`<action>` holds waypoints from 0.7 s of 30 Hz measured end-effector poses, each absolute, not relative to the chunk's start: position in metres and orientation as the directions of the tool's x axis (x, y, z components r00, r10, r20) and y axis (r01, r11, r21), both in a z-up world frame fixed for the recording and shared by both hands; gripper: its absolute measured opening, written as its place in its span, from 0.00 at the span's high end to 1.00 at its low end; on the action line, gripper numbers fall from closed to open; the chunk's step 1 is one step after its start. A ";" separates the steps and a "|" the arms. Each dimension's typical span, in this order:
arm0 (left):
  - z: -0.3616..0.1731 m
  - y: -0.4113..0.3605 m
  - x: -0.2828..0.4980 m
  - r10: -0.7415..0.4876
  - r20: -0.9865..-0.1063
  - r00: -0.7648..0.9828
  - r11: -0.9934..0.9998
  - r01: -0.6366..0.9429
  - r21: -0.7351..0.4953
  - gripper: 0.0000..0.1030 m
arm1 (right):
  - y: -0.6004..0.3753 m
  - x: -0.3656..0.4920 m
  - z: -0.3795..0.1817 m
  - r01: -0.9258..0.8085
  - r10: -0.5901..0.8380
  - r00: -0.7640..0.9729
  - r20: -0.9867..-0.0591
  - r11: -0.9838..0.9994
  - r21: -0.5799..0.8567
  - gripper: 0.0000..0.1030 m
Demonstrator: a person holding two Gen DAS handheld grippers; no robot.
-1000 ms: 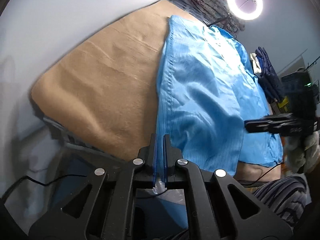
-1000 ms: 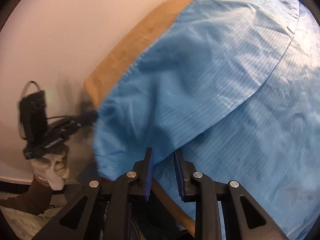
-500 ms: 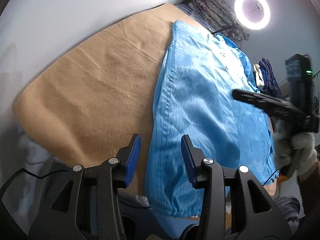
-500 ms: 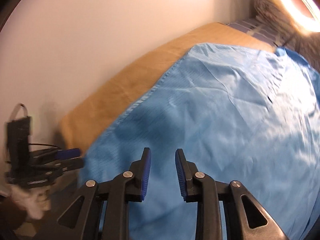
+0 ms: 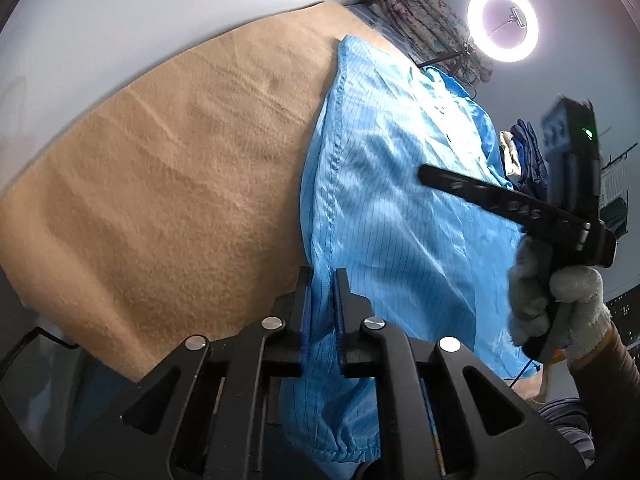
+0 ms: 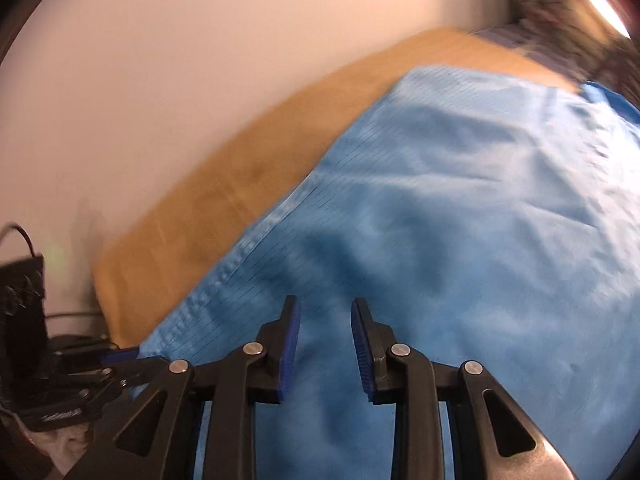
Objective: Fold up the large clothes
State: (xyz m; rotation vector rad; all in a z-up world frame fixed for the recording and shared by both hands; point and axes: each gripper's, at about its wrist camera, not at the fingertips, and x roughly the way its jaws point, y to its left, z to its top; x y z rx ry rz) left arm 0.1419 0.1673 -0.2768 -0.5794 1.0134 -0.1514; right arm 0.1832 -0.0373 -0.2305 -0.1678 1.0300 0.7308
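Light-blue, thin pin-striped shiny garment [image 5: 400, 208] lies spread lengthwise on a tan fuzzy blanket [image 5: 168, 184], w/ its stitched side seam running from 12 o'clock down to 6 in the left wrist view; hem end droops off the near edge.

Left gripper [image 5: 322, 304] is clenched on the garment's seam edge near the hem corner, cloth pinched between the blue pads [image 5: 306, 312]. Right gripper [image 6: 324, 340] hovers over the middle of the cloth, jaws apart, gripping nothing; right view is blurred.

Step in hand, prob: get a matching grip before lifting for a fold. To do it well:
- right should take the opposite hem corner, approx 3 o'clock from left, not mid-panel
- bite both layers, fabric looks slippery
- lift both evenly, keep seam taut so the fold line lands straight
- watch the overhanging hem doesn't drag.
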 end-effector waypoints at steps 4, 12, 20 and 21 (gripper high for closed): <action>-0.272 0.167 0.141 -0.394 -0.739 0.547 0.829 -0.136 -0.543 0.96 | -0.070 0.184 -0.233 -0.564 0.429 0.326 -0.842 0.803 0.191 0.71; -0.259 0.167 0.136 -0.410 -0.708 0.575 0.819 -0.109 -0.563 0.97 | -0.068 0.193 -0.256 -0.530 0.359 0.288 -0.888 0.832 0.165 0.70; -0.267 0.169 0.141 -0.409 -0.717 0.564 0.816 -0.125 -0.564 0.47 | -0.066 0.206 -0.242 -0.504 0.417 0.263 -0.870 0.828 0.245 0.59; -0.269 0.172 0.141 -0.409 -0.708 0.576 0.805 -0.137 -0.577 0.39 | -0.064 0.206 -0.243 -0.508 0.418 0.257 -0.871 0.825 0.246 0.59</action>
